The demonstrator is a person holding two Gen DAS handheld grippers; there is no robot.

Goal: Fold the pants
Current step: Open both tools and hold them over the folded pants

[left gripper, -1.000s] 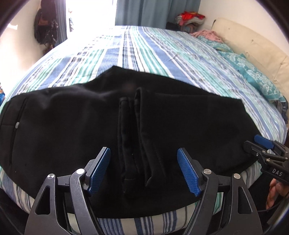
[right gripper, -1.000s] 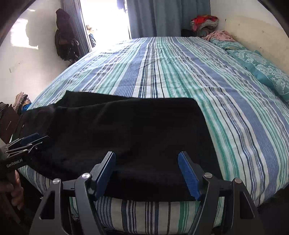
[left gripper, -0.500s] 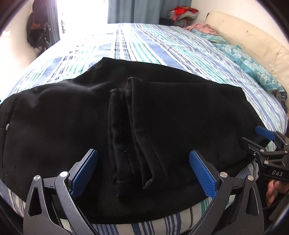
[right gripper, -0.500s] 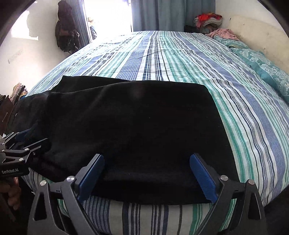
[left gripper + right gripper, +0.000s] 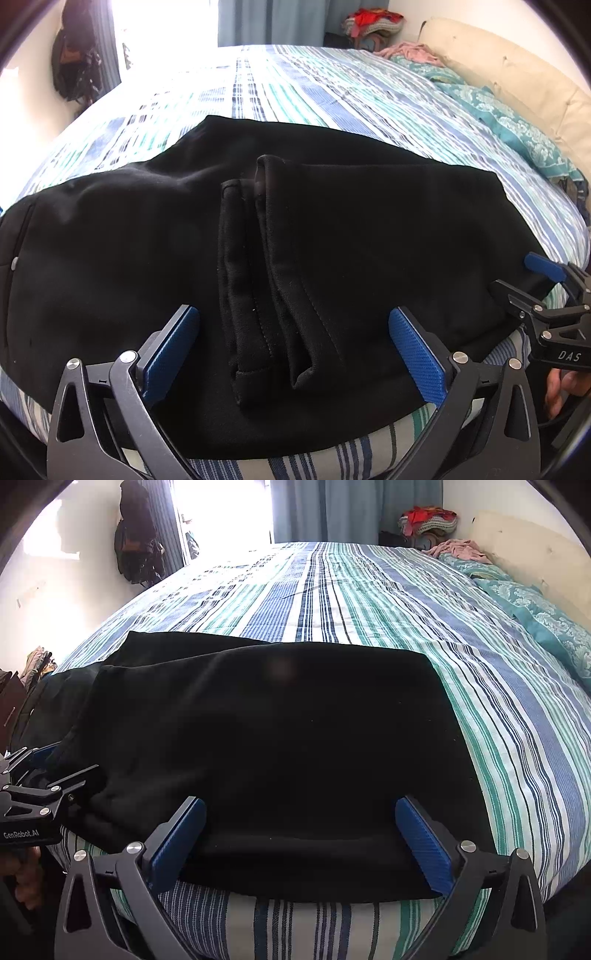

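Observation:
Black pants lie flat along the near edge of the striped bed, folded in half, with the leg hems resting on top near the middle. My left gripper is open and empty, just above the hems. My right gripper is open and empty over the folded right end of the pants. Each gripper shows in the other's view: the right gripper at the right edge, the left gripper at the left edge.
Teal pillows and a cream headboard lie along the right side. A pile of clothes sits at the far corner. A dark bag hangs on the left wall by the curtains.
Both grippers opened wider and moved closer over the pants. The pants have not moved.

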